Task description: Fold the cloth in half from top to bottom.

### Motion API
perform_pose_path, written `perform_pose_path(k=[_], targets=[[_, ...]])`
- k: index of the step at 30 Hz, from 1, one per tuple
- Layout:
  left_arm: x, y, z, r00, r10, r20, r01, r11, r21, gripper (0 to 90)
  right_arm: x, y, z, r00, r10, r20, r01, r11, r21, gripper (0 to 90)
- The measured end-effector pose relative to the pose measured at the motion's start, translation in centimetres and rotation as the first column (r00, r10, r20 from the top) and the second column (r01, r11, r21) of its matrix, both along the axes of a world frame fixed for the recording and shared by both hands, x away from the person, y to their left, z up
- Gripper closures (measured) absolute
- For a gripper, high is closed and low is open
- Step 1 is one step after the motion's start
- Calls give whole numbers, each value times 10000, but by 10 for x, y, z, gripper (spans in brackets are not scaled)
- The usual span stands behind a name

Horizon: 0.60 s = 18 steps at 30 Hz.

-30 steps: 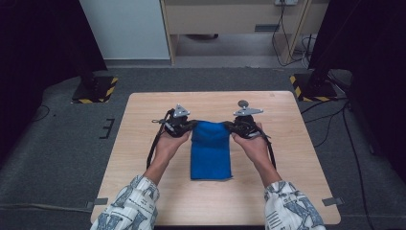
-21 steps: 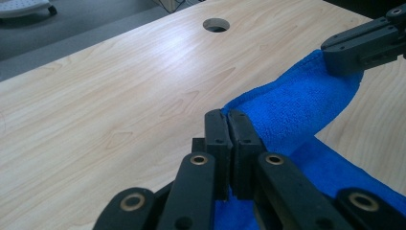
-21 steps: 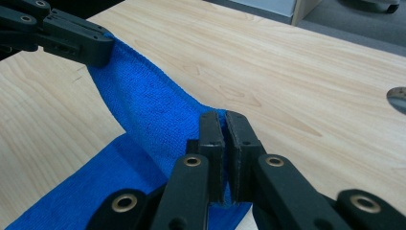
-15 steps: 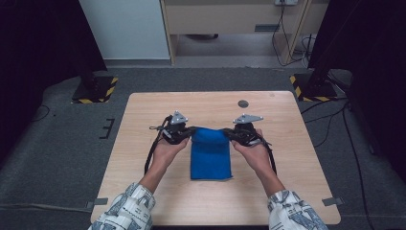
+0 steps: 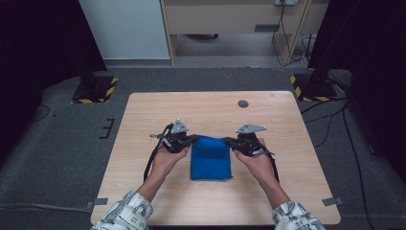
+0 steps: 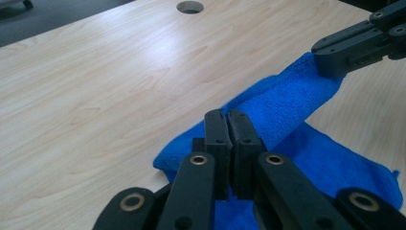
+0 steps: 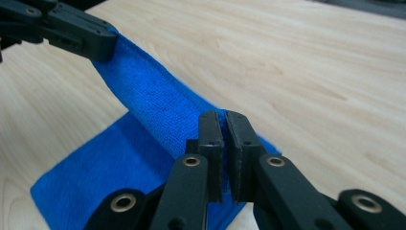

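Cloth: the blue cloth [image 5: 210, 158] lies in the middle of the desk [image 5: 143, 120], between your two hands, with its far edge lifted and its near part flat on the wood.
Left hand-held gripper: your left hand-held gripper [image 5: 191, 140] pinches the far left corner of the cloth; in the left gripper view its two black jaws are pressed together on the blue fabric [image 6: 287, 103].
Right hand-held gripper: your right hand-held gripper [image 5: 229, 141] is clamped on the far right corner; in the right gripper view the jaws meet with the cloth edge [image 7: 158, 105] caught between them.
Cloth shape: the held edge runs as a raised band from one hand-held gripper to the other, and the rest slopes down to the desk below it.
Your hands: both hands come in from the near edge of the desk, patterned sleeves [image 5: 125, 211] at the wrists, one on each side of the cloth.
Desk: light wood, with a small round hole [image 5: 243, 103] near the far edge, well apart from the cloth.
Cables: a black cable [image 5: 152, 160] trails from the left hand-held gripper beside your left forearm.
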State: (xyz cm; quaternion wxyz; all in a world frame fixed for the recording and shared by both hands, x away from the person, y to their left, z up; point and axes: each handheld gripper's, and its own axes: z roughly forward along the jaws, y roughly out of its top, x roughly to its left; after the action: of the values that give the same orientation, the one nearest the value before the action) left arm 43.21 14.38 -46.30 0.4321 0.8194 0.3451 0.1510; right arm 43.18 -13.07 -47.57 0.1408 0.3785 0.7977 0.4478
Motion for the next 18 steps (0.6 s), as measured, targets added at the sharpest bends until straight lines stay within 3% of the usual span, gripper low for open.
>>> perform_pose_path(k=[9, 18], targets=[[-10, -1, -7, 9998, -197, -100, 197, 9998, -65, 879, -10, -2, -10, 9999, 86, -101, -87, 9999, -85, 855], [-21, 1, -4, 9992, -403, -12, 403, 9990, -169, 879, -21, -6, -6, 9998, 210, 33, -210, 9998, 62, 853]])
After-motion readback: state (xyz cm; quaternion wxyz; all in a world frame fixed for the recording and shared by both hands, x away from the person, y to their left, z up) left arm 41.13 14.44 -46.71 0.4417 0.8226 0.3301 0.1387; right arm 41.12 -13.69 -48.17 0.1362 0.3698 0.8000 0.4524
